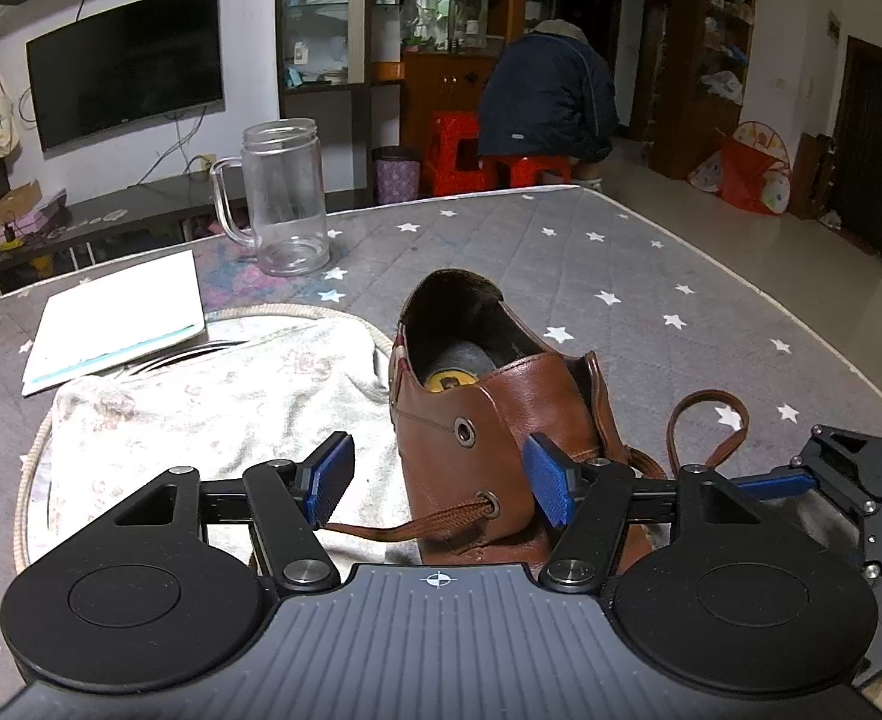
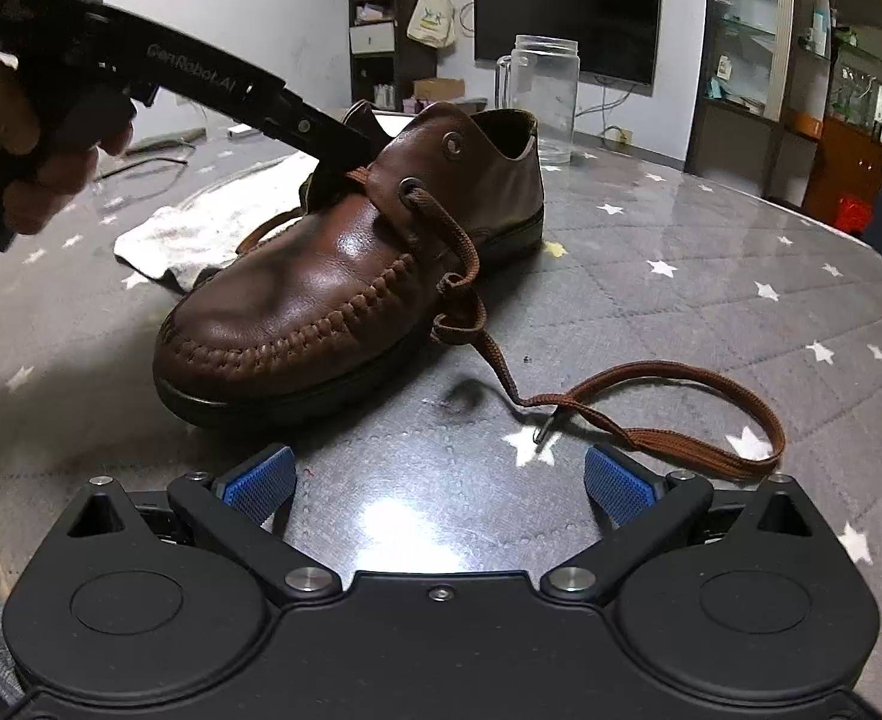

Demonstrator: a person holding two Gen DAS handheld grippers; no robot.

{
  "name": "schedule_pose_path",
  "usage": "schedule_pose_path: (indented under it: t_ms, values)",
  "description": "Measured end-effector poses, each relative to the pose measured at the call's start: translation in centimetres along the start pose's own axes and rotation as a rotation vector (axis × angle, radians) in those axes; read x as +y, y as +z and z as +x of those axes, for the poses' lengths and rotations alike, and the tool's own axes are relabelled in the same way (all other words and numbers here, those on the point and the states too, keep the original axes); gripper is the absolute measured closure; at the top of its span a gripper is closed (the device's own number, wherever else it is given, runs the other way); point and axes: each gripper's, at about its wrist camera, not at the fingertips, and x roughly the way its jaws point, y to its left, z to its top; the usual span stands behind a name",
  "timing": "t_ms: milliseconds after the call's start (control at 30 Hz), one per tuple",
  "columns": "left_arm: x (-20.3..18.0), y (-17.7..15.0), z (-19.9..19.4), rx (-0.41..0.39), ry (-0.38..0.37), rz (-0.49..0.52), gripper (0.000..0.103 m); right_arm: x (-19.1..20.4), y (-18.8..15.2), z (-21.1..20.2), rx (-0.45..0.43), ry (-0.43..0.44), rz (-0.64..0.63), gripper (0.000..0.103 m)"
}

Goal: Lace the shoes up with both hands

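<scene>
A brown leather shoe (image 1: 489, 420) (image 2: 345, 276) stands on the grey star-patterned table cover (image 2: 711, 276). My left gripper (image 1: 441, 483) is open, its blue pads either side of the shoe's eyeleted side flap. A brown lace (image 1: 405, 531) comes out of the lower eyelet and runs left under the left pad. In the right wrist view a hand (image 2: 39, 150) holds that gripper with its tip at the shoe's tongue. My right gripper (image 2: 441, 480) is open and empty, low in front of the toe. The lace's other end (image 2: 651, 408) lies looped on the cover, its metal tip (image 2: 546, 429) just ahead of the pads.
A white towel (image 1: 201, 408) ringed by a rope (image 1: 297, 309) lies left of the shoe, with a white pad of paper (image 1: 123, 318) behind it. A clear glass mug (image 1: 285, 204) stands farther back. A person sits on a red stool (image 1: 537, 168) beyond the table.
</scene>
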Motion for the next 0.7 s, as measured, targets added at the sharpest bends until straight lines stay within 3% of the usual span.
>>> schedule_pose_path:
  t_ms: [200, 367, 467, 533, 667, 700]
  values:
    - [0.2, 0.4, -0.2, 0.002, 0.002, 0.000, 0.040, 0.1, 1.3, -0.2, -0.018, -0.013, -0.016, 0.000]
    - [0.3, 0.6, -0.5, -0.004, -0.002, -0.002, 0.040, 0.1, 2.4, -0.4, -0.032, -0.023, -0.029, 0.009]
    - [0.5, 0.8, -0.9, -0.013, -0.004, -0.004, 0.040, 0.1, 2.8, -0.4, -0.034, -0.028, -0.040, 0.025]
    - [0.8, 0.9, -0.9, -0.012, -0.008, -0.013, 0.039, 0.0, 3.0, -0.3, -0.032, -0.030, -0.049, 0.048]
    - [0.8, 1.0, -0.8, -0.008, -0.013, -0.011, 0.040, -0.1, 3.4, -0.1, -0.027, -0.034, -0.068, 0.062]
    - [0.7, 0.9, -0.7, -0.006, -0.014, -0.011, 0.040, -0.1, 3.5, 0.0, -0.025, -0.035, -0.072, 0.073]
